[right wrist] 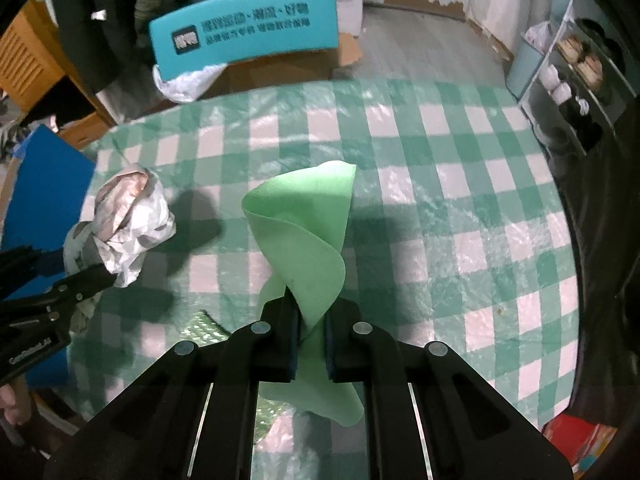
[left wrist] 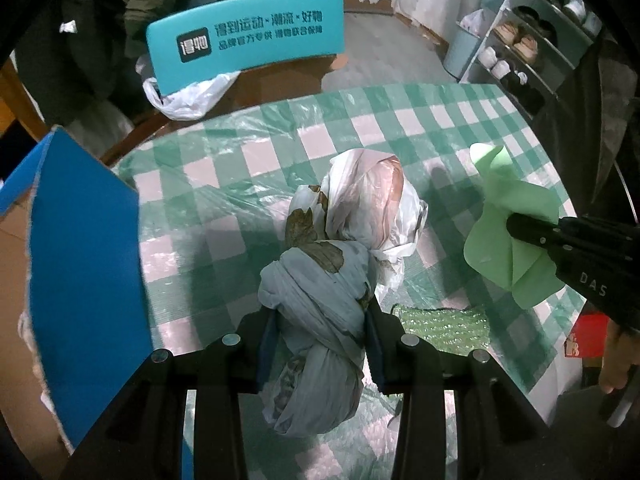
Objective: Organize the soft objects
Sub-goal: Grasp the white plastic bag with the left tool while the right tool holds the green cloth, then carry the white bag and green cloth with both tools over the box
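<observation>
Fingers pinch green cloth, hiding its middle.

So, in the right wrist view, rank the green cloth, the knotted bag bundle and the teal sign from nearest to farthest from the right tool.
1. Green cloth: pinched in the right tool, centre.
2. Knotted bag bundle: left, held over the checked table by the left tool.
3. Teal sign: beyond the table's far edge, upper left.
</observation>
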Demonstrator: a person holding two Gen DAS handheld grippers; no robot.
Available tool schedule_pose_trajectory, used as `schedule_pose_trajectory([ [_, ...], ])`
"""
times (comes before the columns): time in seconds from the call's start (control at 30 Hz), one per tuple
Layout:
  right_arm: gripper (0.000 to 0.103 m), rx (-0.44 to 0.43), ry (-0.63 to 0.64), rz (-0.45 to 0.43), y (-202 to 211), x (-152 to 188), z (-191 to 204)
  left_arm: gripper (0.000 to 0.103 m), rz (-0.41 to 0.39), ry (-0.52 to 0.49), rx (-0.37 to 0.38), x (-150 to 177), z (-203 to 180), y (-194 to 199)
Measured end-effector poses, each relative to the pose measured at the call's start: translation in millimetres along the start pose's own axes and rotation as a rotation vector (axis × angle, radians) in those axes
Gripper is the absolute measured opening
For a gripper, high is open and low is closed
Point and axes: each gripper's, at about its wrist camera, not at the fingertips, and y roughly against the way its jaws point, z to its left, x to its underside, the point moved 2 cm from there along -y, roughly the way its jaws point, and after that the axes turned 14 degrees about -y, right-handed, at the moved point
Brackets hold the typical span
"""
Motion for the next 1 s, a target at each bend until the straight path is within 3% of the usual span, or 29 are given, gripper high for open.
schedule_pose_trajectory([
  [0.4, 0.008, -0.078, 0.071, -0.071, 38.1, -6.4, 55.0, 0.039, -0.072, 0.019, -0.023, 16.0, 16.8, 51.7],
  [1.0, 0.008, -0.173, 0.179, -0.102, 75.9, 3.8, 125.2, 0.039, -0.155, 0.079, -0.056, 56.8, 60.2, 112.0],
])
